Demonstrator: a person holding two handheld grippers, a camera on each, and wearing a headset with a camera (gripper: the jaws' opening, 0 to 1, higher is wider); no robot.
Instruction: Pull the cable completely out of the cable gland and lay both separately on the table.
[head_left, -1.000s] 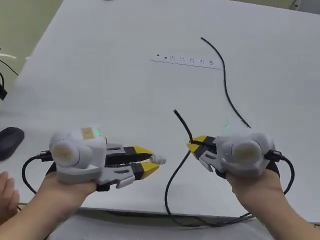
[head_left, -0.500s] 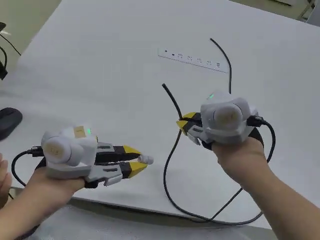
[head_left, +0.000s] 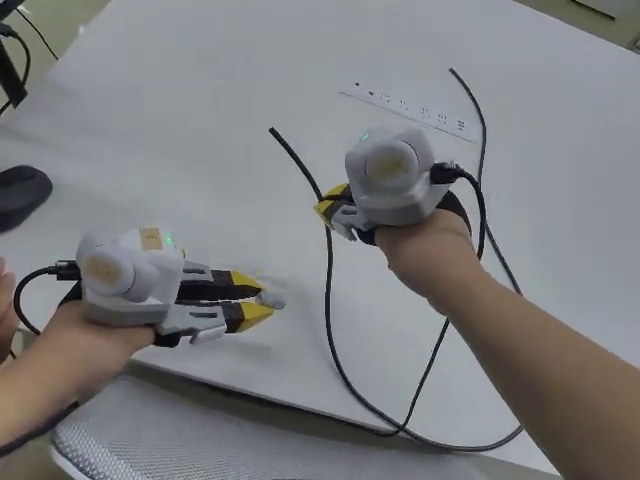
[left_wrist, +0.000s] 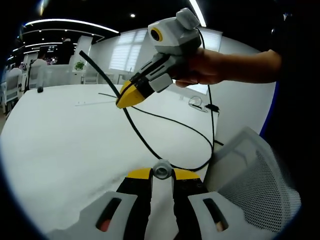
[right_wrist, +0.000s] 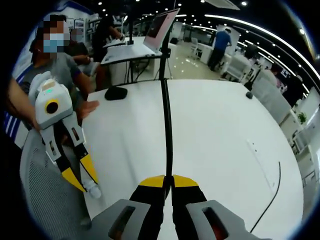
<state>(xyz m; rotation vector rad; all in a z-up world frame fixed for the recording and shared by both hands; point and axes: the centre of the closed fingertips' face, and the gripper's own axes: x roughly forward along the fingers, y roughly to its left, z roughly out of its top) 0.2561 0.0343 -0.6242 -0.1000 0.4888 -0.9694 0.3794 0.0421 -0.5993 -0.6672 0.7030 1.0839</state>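
Note:
The small grey-white cable gland (head_left: 270, 296) sits between the yellow tips of my left gripper (head_left: 256, 301), which is shut on it low over the table's near edge. No cable runs through it. The left gripper view shows the gland (left_wrist: 162, 169) at the tips of the left gripper (left_wrist: 162, 176). My right gripper (head_left: 328, 211) is raised over the table and shut on the black cable (head_left: 327, 300). The cable's free end points up and left; the rest droops past the table edge. In the right gripper view the cable (right_wrist: 166, 115) rises straight from the right gripper (right_wrist: 168, 181).
A white power strip (head_left: 410, 105) lies at the far side with a second black lead (head_left: 480, 110) curving by it. A black mouse (head_left: 20, 186) rests at the left. A mesh chair (head_left: 150, 445) stands below the near edge. A laptop (right_wrist: 160, 25) sits on a further desk.
My right gripper has risen and moved away from me and to the left, carrying the cable with it. The left gripper with the gland has stayed near the front edge.

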